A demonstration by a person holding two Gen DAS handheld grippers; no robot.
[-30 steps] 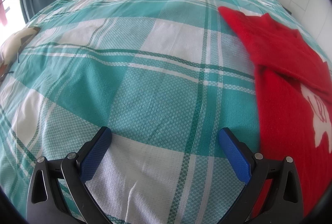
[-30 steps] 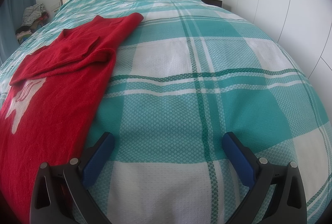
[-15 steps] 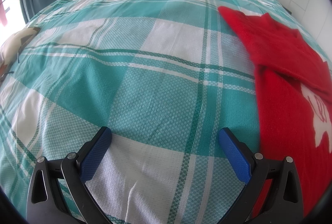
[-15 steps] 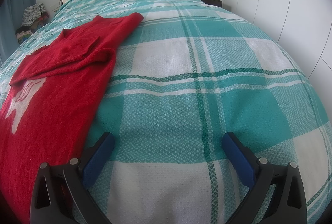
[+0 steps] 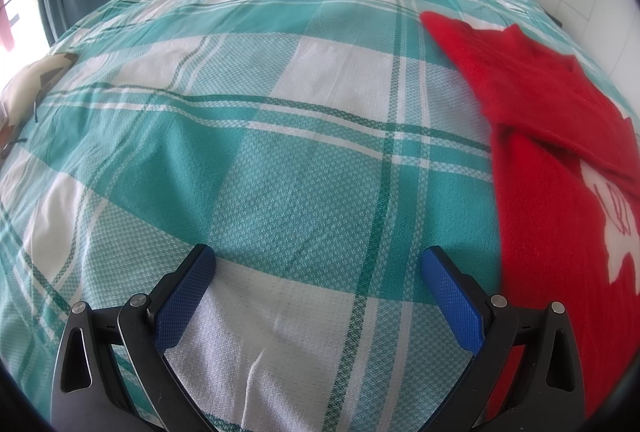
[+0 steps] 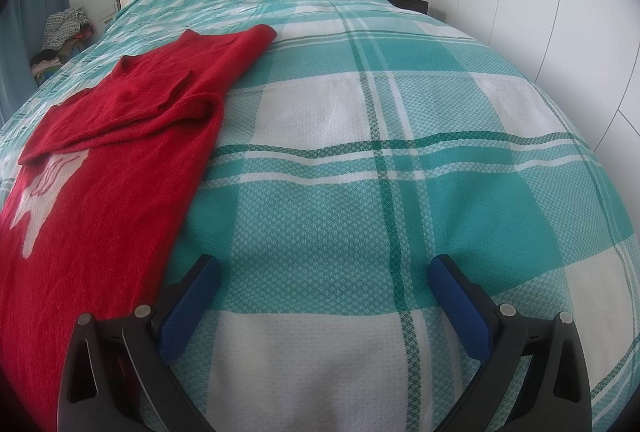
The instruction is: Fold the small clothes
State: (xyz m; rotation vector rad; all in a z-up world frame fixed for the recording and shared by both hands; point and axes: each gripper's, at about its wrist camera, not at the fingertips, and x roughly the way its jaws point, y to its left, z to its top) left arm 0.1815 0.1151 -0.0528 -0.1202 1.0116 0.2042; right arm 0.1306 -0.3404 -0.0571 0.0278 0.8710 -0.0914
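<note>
With both the left gripper (image 5: pixel 318 268) and right gripper (image 6: pixel 324 278) spread wide and holding nothing over the teal-and-white plaid bedspread (image 6: pixel 360 191), a low pinch at the fuzzy red knit sweater (image 6: pixel 100 183) lying between them, sleeves already folded in, could snag the bedspread too

Honestly nothing I could properly read. The red sweater (image 5: pixel 560 191) had a white patch (image 5: pixel 616 232) at the right edge of my left view, with red stitched marks on it that looked like letters, but I couldn't make them out. Same patch (image 6: pixel 44 187) sat at far left in my right view, just as illegible.
</note>
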